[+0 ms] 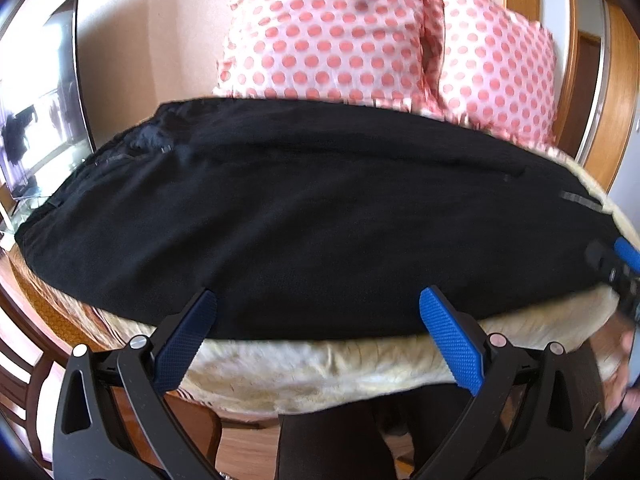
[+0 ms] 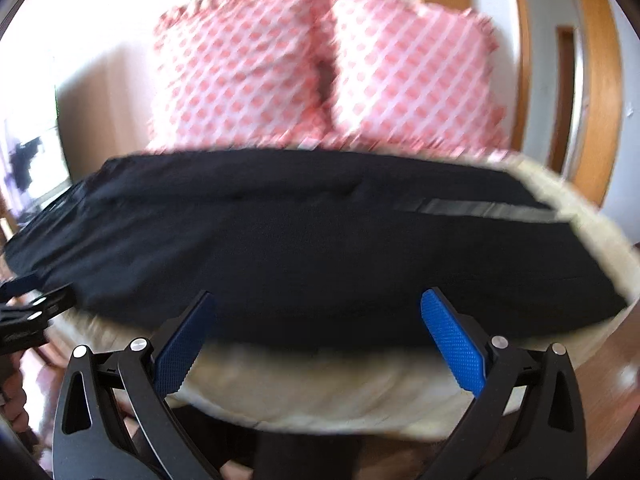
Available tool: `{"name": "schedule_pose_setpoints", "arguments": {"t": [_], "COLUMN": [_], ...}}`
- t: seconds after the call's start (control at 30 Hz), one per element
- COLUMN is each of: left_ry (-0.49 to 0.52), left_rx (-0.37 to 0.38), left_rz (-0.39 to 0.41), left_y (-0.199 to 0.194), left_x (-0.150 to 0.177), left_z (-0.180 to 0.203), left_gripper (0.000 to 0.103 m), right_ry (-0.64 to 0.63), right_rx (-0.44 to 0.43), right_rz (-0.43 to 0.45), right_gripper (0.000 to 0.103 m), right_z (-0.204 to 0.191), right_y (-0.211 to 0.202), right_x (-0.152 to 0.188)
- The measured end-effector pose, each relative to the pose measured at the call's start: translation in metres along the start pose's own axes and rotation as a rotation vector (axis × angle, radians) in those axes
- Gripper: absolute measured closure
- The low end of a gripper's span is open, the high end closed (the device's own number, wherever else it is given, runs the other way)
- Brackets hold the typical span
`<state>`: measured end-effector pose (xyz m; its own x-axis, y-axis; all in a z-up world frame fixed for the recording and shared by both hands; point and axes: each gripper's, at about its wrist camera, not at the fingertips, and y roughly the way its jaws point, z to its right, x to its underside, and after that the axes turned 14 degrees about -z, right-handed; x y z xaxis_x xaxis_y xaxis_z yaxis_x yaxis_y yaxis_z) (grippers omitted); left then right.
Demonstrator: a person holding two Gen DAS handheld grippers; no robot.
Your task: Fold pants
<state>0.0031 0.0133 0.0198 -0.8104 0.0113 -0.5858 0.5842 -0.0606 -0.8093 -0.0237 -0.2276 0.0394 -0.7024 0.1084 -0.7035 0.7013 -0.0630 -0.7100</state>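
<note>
Black pants [image 1: 300,220] lie flat and lengthwise across a cream fleece surface [image 1: 320,368], folded leg on leg; they also fill the right wrist view [image 2: 312,248], with a grey stripe [image 2: 480,208] near the right end. My left gripper [image 1: 316,304] is open and empty, fingertips just over the near edge of the pants. My right gripper [image 2: 316,304] is open and empty at the near edge too; it shows at the right edge of the left wrist view [image 1: 616,268]. The left gripper's black body [image 2: 32,312] appears at the left of the right wrist view.
Two pink polka-dot pillows [image 1: 328,32] [image 2: 412,76] stand against the wall behind the pants. A glass-topped stand [image 1: 36,128] is at the left. A wooden door frame [image 2: 600,80] is at the right. A wooden floor and chair [image 1: 24,380] lie below.
</note>
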Motion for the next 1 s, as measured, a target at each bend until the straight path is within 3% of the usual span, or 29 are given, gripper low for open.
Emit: {"name": "schedule_pose_setpoints", "arguments": {"t": [0.1, 0.23, 0.43, 0.6, 0.67, 0.73, 0.87, 1.0], "left_ry": [-0.009, -0.013, -0.042, -0.043, -0.044, -0.043, -0.045, -0.044], "left_rx": [-0.008, -0.081, -0.101, -0.111, -0.117, -0.125, -0.129, -0.123], "left_rz": [0.049, 0.100, 0.101, 0.096, 0.087, 0.075, 0.050, 0.022], "left_y": [-0.013, -0.017, -0.004, 0.008, 0.016, 0.023, 0.037, 0.050], "left_x": [-0.017, -0.047, -0.087, -0.107, -0.114, -0.120, -0.126, -0.131], "left_z": [-0.005, -0.007, -0.010, -0.009, -0.008, -0.009, -0.010, -0.010], "left_gripper": [0.002, 0.002, 0.002, 0.002, 0.002, 0.002, 0.002, 0.002], "right_ry": [0.078, 0.185, 0.337, 0.502, 0.570, 0.631, 0.684, 0.646], "right_rx": [-0.008, 0.063, 0.262, 0.326, 0.373, 0.392, 0.410, 0.451], "right_rz": [0.027, 0.008, -0.147, -0.273, -0.314, -0.340, -0.375, -0.383], "right_gripper": [0.001, 0.001, 0.001, 0.002, 0.011, 0.013, 0.019, 0.019], "right_z": [0.039, 0.095, 0.187, 0.254, 0.278, 0.298, 0.311, 0.308], "right_y": [-0.008, 0.008, 0.104, 0.177, 0.201, 0.221, 0.241, 0.254], "right_x": [-0.039, -0.103, -0.188, -0.217, -0.224, -0.227, -0.228, -0.233]}}
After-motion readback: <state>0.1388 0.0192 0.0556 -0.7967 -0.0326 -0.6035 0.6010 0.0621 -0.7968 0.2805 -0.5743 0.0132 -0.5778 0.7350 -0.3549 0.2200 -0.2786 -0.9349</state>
